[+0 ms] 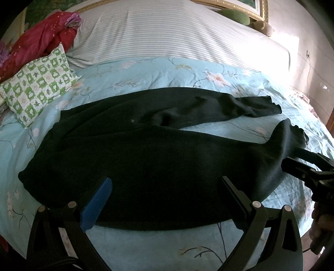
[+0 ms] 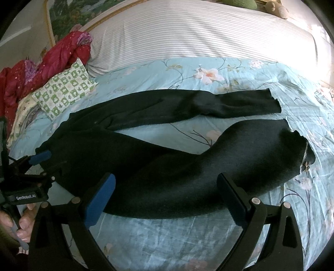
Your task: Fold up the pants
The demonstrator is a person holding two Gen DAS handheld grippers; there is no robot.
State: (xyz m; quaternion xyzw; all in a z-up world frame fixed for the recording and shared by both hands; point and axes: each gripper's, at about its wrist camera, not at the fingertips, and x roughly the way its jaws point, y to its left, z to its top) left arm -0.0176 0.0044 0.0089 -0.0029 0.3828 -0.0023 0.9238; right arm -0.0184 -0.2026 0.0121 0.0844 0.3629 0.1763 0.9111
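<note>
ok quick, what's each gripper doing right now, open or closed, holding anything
Left gripper: open, jaws spread over the near edge of the black pants, holding nothing.
Right gripper: open, jaws spread over the near pant leg, holding nothing.

You're in a home bedroom: a bed with a light-blue floral bedspread, a striped white sheet, a green-and-white checked pillow, a crumpled red jacket, and a gilt picture frame on the wall behind.

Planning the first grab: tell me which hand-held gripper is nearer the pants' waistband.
Left. The left hand-held gripper hovers over the black pants near the waistband; the right hand-held gripper is toward the cuffs.
</note>
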